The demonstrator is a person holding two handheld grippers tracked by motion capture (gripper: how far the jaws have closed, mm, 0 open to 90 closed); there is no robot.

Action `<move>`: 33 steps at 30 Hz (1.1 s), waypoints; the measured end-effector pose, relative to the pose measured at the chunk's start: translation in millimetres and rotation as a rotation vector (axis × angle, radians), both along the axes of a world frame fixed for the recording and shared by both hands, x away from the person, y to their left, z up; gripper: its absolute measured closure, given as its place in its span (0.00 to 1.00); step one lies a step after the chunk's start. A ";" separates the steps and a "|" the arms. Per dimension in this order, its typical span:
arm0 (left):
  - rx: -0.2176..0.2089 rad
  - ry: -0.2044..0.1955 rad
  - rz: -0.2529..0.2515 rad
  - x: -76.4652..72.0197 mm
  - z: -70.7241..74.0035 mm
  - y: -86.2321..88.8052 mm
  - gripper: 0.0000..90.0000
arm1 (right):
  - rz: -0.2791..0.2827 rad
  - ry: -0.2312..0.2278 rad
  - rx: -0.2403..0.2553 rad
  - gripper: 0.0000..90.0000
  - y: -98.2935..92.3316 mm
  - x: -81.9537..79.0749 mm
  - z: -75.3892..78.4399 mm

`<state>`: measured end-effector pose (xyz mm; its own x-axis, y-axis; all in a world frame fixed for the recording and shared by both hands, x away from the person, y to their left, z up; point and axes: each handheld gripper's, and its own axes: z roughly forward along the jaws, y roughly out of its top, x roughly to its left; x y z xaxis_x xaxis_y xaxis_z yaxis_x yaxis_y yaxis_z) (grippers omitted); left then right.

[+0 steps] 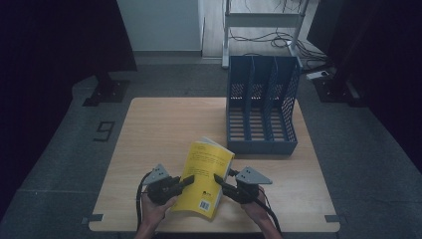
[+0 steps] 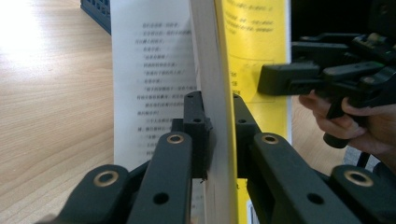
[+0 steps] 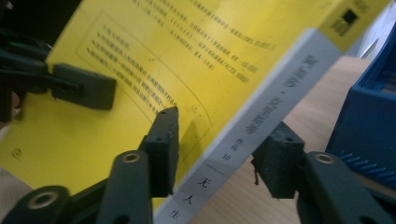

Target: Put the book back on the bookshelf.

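Up close, the left tongs [image 2: 217,128] pinch the yellow book's [image 1: 206,177] page edge above the tabletop [image 1: 159,134]. The right tongs [image 3: 219,140] sit half wide around its white spine, not clearly pressing. Its print is blurry. From above, a blue file rack [image 1: 263,104] stands behind.

I am seeing the left gripper [image 1: 187,180] and right gripper [image 1: 217,179] holding the yellow book [image 1: 206,175] tilted above the wooden table [image 1: 159,134], near the blue file rack [image 1: 262,107].

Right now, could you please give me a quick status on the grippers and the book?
Left gripper shut on yellow book. Right gripper straddling spine, pads not pressing. Blue file rack beyond, apart.
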<state>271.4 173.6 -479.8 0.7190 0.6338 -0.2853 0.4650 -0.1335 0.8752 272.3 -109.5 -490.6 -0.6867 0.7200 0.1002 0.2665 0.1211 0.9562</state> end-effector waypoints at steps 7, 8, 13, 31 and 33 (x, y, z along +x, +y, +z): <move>0.003 -0.004 -0.001 0.7 -1.4 -0.9 0.88 | 0.003 -0.076 -0.014 0.71 -2.4 -8.0 13.5; 0.005 -0.005 0.000 0.8 -1.9 -1.4 0.88 | 0.004 -0.076 -0.014 0.72 -2.8 -8.0 13.9; 0.013 0.000 0.007 1.9 -4.0 -2.0 0.86 | 0.015 -0.067 -0.008 0.73 -4.3 -6.7 13.9; 0.026 -0.007 -0.016 -0.2 -2.1 -3.7 0.89 | 0.057 -0.003 0.079 0.76 -2.2 -5.2 9.2; 0.027 -0.008 -0.016 0.1 -2.2 -3.5 0.88 | 0.055 -0.006 0.077 0.76 -1.8 -5.5 9.3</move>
<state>271.4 170.2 -482.0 0.7312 0.6296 -0.2626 0.4556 -0.1641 0.8749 266.8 -111.4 -481.4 -0.7255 0.6718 0.1496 0.2555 0.0611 0.9649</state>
